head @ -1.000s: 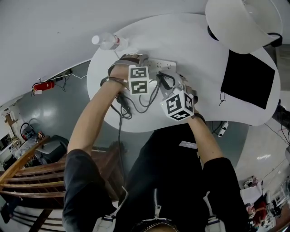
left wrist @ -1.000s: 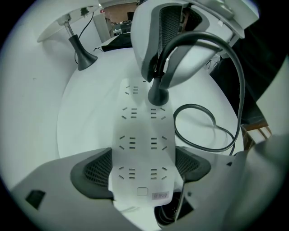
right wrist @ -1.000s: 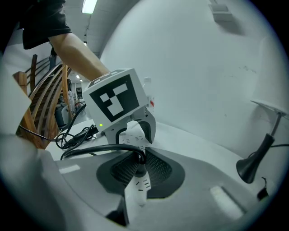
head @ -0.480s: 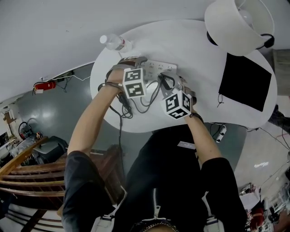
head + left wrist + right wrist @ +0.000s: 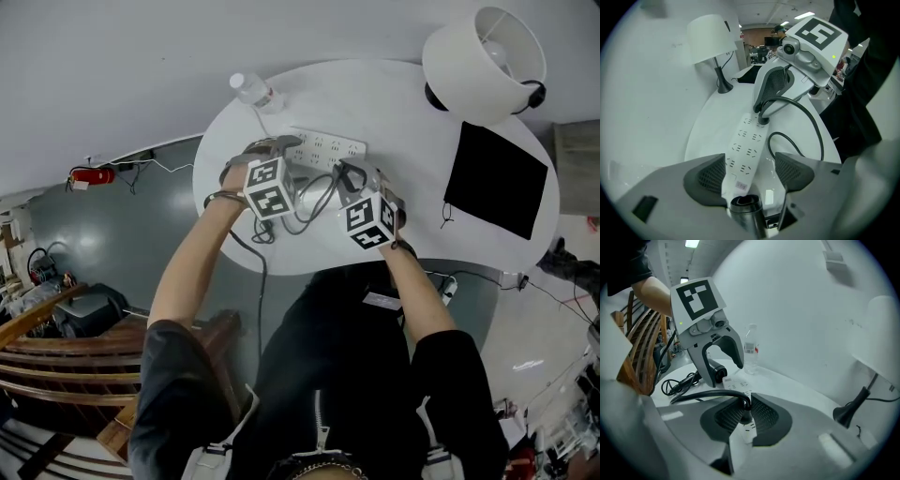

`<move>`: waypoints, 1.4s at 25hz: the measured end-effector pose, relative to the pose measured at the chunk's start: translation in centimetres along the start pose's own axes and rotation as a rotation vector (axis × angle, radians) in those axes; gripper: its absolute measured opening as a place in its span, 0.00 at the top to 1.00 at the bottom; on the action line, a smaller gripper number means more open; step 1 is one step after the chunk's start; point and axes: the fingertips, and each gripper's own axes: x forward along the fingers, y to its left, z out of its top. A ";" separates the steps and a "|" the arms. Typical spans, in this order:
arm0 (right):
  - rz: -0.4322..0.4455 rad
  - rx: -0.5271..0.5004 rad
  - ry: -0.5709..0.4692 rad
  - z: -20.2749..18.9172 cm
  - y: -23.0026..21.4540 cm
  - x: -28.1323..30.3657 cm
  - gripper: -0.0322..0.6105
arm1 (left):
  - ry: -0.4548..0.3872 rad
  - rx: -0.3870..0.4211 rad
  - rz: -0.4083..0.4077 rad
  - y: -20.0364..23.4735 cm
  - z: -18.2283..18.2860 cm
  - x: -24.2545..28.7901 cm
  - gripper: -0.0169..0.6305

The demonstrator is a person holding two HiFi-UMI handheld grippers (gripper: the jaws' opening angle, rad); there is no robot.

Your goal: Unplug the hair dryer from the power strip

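Note:
A white power strip (image 5: 323,147) lies across the round table (image 5: 412,234). My right gripper (image 5: 349,175) is shut on the black plug (image 5: 743,412) seated in the strip (image 5: 736,385); its cord (image 5: 705,394) arches away to the left. The hair dryer (image 5: 716,370), a dark barrel, lies at the strip's near end. My left gripper (image 5: 750,173) hangs open above that barrel (image 5: 746,213) and the strip's end (image 5: 743,150). Its jaws have just been closing a little, and the pads touch nothing. The right gripper (image 5: 760,112) shows beyond, at the plug (image 5: 762,120).
A white lamp (image 5: 483,56) and a black mat (image 5: 495,178) take up the table's right side. A water bottle (image 5: 255,91) stands at the far left rim. Loose cord (image 5: 302,208) coils between the grippers. A wooden chair (image 5: 56,347) stands lower left.
My left gripper has lifted off the table and rolled, its cube now tilted. The right gripper has stayed at the plug.

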 end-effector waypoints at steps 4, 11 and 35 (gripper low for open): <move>-0.021 0.004 -0.051 2.4 -0.5 -2.5 0.88 | -0.060 -0.055 0.080 0.3 0.5 -2.1 0.68; -0.066 -0.022 -0.135 6.9 -0.8 -6.7 0.88 | -0.185 -0.147 0.246 1.0 1.8 -6.8 0.94; -0.218 -0.036 -0.338 10.7 0.2 -18.2 0.88 | -0.481 -0.386 0.517 -3.7 3.0 -19.8 0.95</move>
